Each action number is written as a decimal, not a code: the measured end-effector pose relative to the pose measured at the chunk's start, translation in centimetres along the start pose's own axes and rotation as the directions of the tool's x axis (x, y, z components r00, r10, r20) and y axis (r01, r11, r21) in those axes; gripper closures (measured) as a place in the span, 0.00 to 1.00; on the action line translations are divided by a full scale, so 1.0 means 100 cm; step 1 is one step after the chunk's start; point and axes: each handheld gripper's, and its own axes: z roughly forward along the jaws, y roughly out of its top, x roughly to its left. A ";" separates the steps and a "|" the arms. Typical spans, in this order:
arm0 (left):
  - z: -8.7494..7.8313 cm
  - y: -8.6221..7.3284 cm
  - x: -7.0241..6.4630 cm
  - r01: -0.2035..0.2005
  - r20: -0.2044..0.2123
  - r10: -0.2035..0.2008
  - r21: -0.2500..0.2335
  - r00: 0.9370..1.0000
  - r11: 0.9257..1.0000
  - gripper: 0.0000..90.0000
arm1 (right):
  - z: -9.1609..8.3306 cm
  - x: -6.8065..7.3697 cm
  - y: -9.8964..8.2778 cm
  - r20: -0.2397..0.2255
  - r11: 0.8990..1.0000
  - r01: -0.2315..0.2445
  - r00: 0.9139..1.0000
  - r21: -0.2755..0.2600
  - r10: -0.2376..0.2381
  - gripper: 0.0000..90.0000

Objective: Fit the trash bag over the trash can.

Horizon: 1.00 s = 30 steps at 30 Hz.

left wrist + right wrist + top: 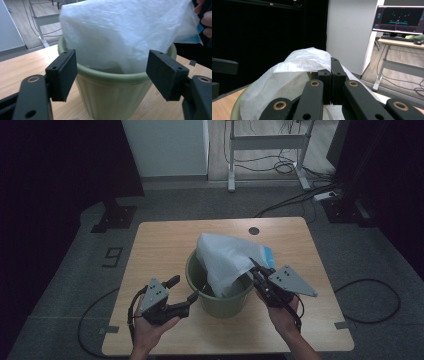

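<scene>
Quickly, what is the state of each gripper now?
Left gripper: open, holding nothing, jaws facing the green bucket.
Right gripper: shut on the white plastic bag.

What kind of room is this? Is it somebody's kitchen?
Probably not a kitchen; it looks like a lab or office workroom. There is a computer monitor on a desk, cables across the floor, dark curtains, and one small wooden table with a green bucket.

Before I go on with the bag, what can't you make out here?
- Bin inside: covered by the bag, high view.
- Bag's edge in the right gripper: behind its closed jaws, right gripper view.
- Bin base: cut off by the bottom edge, left gripper view.
- Monitor text: too small.
</scene>
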 end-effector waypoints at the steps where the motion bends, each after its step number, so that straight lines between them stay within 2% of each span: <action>1: 0.001 0.000 -0.001 0.001 0.000 -0.001 -0.004 1.000 1.000 0.26 | 0.002 0.002 -0.001 -0.003 1.000 0.001 1.000 0.007 -0.001 0.98; 8: 0.004 0.001 -0.007 -0.002 0.002 0.002 -0.025 1.000 1.000 0.24 | 0.011 0.013 -0.007 -0.029 0.999 0.013 1.000 0.039 -0.012 0.98; 15: 0.011 0.008 -0.014 -0.026 0.002 0.026 -0.067 1.000 0.997 0.24 | 0.018 0.018 -0.004 -0.039 0.999 0.012 0.999 0.053 -0.010 0.98; 21: 0.026 0.015 -0.023 -0.060 0.011 0.061 -0.069 0.998 0.996 0.32 | 0.023 0.023 0.002 -0.052 0.998 0.019 0.999 0.058 -0.016 0.98; 24: 0.034 0.018 -0.026 -0.068 -0.017 0.067 -0.065 0.998 0.996 0.45 | 0.025 0.026 0.003 -0.062 0.998 0.022 0.998 0.056 -0.018 0.98; 25: 0.036 0.018 -0.027 -0.068 -0.027 0.066 -0.063 0.997 0.996 0.52 | 0.025 0.027 0.003 -0.067 0.998 0.023 0.998 0.054 -0.019 0.97; 26: 0.038 0.019 -0.026 -0.063 -0.017 0.062 -0.065 0.998 0.996 0.62 | 0.025 0.028 0.003 -0.072 0.998 0.025 0.997 0.054 -0.021 0.94; 28: 0.039 0.019 -0.023 -0.043 0.008 0.043 -0.070 0.999 0.997 0.79 | 0.022 0.030 0.001 -0.075 0.998 0.023 0.997 0.050 -0.019 0.81; 29: 0.039 0.019 -0.023 -0.034 0.012 0.035 -0.073 0.999 0.997 0.87 | 0.019 0.032 0.000 -0.063 0.999 0.021 0.998 0.040 -0.018 0.67; 30: 0.038 0.019 -0.022 -0.026 0.012 0.027 -0.085 1.000 0.996 0.91 | 0.016 0.034 -0.002 -0.048 0.999 0.021 0.999 0.034 -0.019 0.59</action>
